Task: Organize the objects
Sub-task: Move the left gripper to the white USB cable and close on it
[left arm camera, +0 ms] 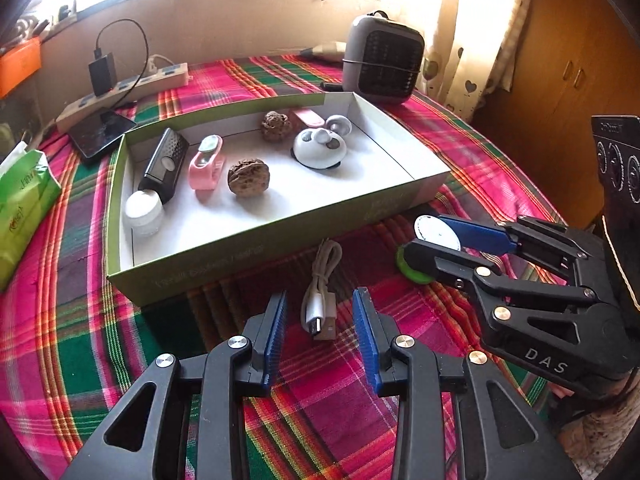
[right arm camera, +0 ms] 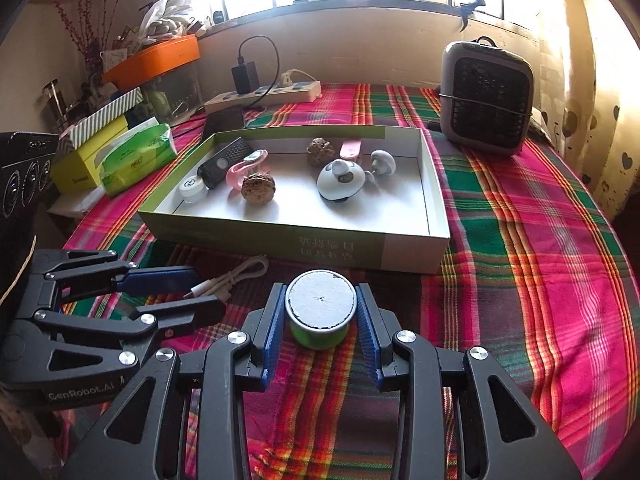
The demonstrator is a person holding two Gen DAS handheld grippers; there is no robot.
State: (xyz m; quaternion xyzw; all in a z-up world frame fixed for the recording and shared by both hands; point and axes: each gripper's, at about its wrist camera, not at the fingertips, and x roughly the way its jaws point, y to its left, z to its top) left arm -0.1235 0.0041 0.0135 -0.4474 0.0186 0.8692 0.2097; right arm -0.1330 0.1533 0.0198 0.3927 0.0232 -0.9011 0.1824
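Right wrist view shows the right tool clamped on a small green spool with a flat grey-white top, its blue pads pressing both sides. The spool sits low over the plaid-covered surface, just in front of the near wall of the shallow cardboard box; the grip looks meant to carry it over that wall.

Left wrist view has the left tool with its jaws standing apart and holding nothing, straddling the plug end of a coiled white USB cable that lies on the cloth near the box's front. That placement suggests the cable is its next pick.

Inside the box, sorted items already lie spaced out: two walnuts, a pink clip, a black grater-like piece, a white jar and a round white gadget. The open floor at the box's right half leaves room for both remaining things.
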